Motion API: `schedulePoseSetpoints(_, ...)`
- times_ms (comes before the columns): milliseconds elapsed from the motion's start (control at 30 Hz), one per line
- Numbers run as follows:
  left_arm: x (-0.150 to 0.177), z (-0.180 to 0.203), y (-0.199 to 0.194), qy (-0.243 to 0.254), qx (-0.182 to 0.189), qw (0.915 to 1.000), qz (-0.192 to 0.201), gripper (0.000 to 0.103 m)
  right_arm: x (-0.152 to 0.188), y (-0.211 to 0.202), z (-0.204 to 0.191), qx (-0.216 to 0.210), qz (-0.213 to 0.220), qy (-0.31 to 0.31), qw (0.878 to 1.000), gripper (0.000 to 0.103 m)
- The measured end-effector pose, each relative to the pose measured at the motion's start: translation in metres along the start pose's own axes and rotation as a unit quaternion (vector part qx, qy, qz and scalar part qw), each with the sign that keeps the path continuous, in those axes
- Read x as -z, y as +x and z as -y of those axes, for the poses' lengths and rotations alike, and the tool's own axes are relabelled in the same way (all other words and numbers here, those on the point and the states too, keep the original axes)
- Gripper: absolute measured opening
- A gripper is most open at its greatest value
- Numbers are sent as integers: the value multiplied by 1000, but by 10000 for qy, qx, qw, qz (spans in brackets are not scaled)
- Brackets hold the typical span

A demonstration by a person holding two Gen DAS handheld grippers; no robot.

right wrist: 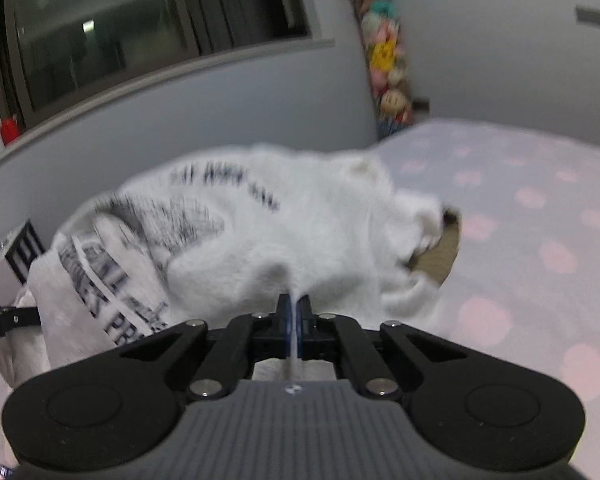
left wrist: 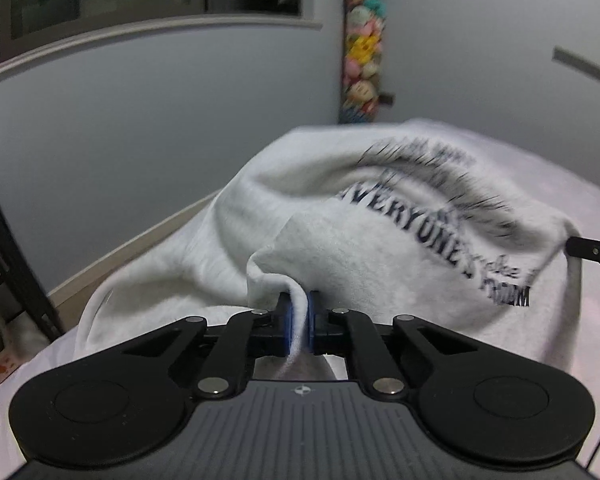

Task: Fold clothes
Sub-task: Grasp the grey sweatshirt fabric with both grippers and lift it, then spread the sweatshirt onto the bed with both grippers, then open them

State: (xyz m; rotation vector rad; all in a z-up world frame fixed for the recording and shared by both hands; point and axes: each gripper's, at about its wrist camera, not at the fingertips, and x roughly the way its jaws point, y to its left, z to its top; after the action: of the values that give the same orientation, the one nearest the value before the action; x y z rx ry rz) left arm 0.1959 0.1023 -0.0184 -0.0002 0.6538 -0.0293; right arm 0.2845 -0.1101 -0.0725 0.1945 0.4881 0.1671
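A light grey sweatshirt (left wrist: 340,232) with dark printed lettering lies bunched on a bed. My left gripper (left wrist: 299,322) is shut on a fold of its fabric, which runs between the blue pads. In the right wrist view the same sweatshirt (right wrist: 268,232) looks blurred, and my right gripper (right wrist: 294,322) is shut on a thin pinch of it. The tip of the right gripper shows at the right edge of the left wrist view, against the cloth. The tip of the left one shows at the left edge of the right wrist view.
The bed cover (right wrist: 520,240) is pale with pink dots and stretches to the right. A brown round object (right wrist: 440,256) peeks from under the sweatshirt. A grey wall with a dark window (right wrist: 140,32) stands behind, with a column of plush toys (left wrist: 364,52) in the corner. A dark shelf frame (left wrist: 12,264) stands at left.
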Motion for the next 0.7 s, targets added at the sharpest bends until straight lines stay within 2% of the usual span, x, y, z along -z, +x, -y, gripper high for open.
schedulePoseSetpoints(100,-14,14,-19,-6,438,9988,236,5,-13,-31,8,165,486,30,9987,2)
schedulePoseSetpoints(200,-22,51,-45,278,1038,9932,440,4,-23,-65,17,367,913,43,9951,2)
schedulePoseSetpoints(400,-26,134,-83,718,2199,9709,616,4,-26,-139,65,1202,1501,561,9797,2)
schedulePoseSetpoints(467,-21,164,-86,842,2561,9612,577,4,-21,-174,89,1531,1690,699,9711,2)
schedulePoseSetpoints(567,-9,211,-93,973,3169,9423,462,4,-7,-235,118,2124,1959,745,9544,3)
schedulePoseSetpoints(633,0,238,-95,1056,3593,9266,353,4,7,-277,134,2603,2116,724,9393,3)
schedulePoseSetpoints(700,12,272,-99,1308,4013,9064,179,4,25,-318,151,3098,2192,811,9216,3)
